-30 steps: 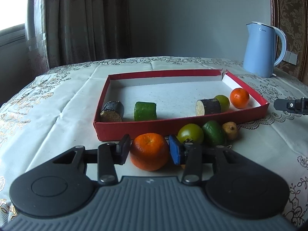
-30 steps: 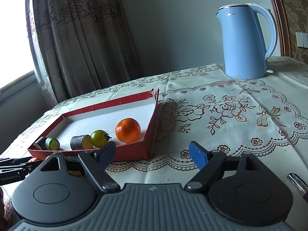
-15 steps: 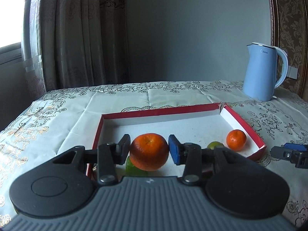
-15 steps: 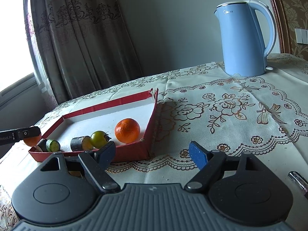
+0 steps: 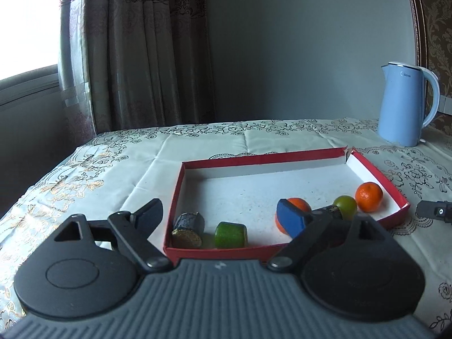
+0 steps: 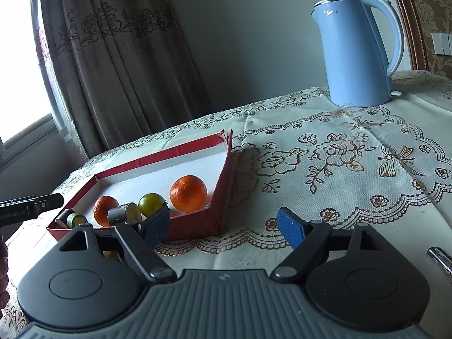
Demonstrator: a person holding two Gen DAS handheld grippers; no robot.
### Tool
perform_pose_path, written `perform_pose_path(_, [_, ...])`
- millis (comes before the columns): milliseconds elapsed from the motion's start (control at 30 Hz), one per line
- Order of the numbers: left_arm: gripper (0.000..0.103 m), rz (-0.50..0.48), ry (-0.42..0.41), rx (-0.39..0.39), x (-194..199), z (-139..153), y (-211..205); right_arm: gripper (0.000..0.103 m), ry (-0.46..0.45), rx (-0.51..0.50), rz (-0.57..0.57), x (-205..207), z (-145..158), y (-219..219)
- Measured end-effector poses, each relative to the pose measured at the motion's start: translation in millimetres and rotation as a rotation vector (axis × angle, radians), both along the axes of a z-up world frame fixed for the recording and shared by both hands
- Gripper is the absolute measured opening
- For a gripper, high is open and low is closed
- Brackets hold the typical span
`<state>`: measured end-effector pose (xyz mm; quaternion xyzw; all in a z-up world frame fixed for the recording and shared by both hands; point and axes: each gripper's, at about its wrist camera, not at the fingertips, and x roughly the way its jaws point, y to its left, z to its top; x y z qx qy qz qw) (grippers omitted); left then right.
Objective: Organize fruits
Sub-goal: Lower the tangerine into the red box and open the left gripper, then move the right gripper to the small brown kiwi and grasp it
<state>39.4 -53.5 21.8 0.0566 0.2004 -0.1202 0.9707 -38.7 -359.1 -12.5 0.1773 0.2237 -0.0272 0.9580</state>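
Observation:
A red tray [image 5: 176, 195] with a white floor lies on the tablecloth. In it are a dark cut piece [image 5: 188, 226], a green cut piece [image 5: 230, 235], an orange [image 5: 296, 204] partly behind my finger, a second dark piece [image 5: 329, 212], a green fruit [image 5: 345, 205] and another orange [image 5: 368, 193]. My left gripper [image 5: 220, 216] is open and empty above the tray's near edge. My right gripper [image 6: 223, 224] is open and empty, low over the cloth right of the tray [image 6: 223, 169]. The released orange [image 6: 104, 210] lies in the tray.
A blue kettle [image 5: 404, 104] stands at the back right of the table [image 6: 353, 155]. A metal pen-like tip [image 6: 440, 258] lies at the right edge. Curtains and a window are behind. A yellowish fruit [image 6: 108, 254] peeks out by the right gripper's left finger.
My left gripper carried the orange up over the tray, opened and let it go; the orange now lies in the tray. The right gripper barely moved.

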Motion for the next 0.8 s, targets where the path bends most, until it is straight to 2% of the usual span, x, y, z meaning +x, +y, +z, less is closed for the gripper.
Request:
perform_pose_path(67, [0.102,0.063,-0.022,-0.005,-10.9,-1.1,22.0,0.083,-0.013,-0.008,0.007,-1.7,1.0,1.3])
perform_pose_path(133, [0.103,0.122,-0.024,0.003,-15.5,-6.1,40.2,0.083,-0.022,-0.025,0.020,-2.1,2.4,4.7])
perform_pose_path(233, [0.103,0.190,0.033,-0.023,-11.0,-16.2,63.7,0.083,-0.051,-0.090,0.052,-5.9,7.1,20.3])
perform_pose_path(400, [0.103,0.280,0.090,-0.055,2.0,-34.4,81.8,0.083,-0.069,-0.141,0.242,-13.2,19.6,81.7])
perform_pose_path(567, [0.103,0.263,0.125,-0.081,4.8,-39.1,86.8,0.083,-0.030,-0.212,0.392,-8.2,22.6,146.1])
perform_pose_path(800, [0.103,0.243,0.134,-0.133,2.8,-40.8,93.2,0.083,0.025,-0.242,0.431,6.1,13.2,178.4])
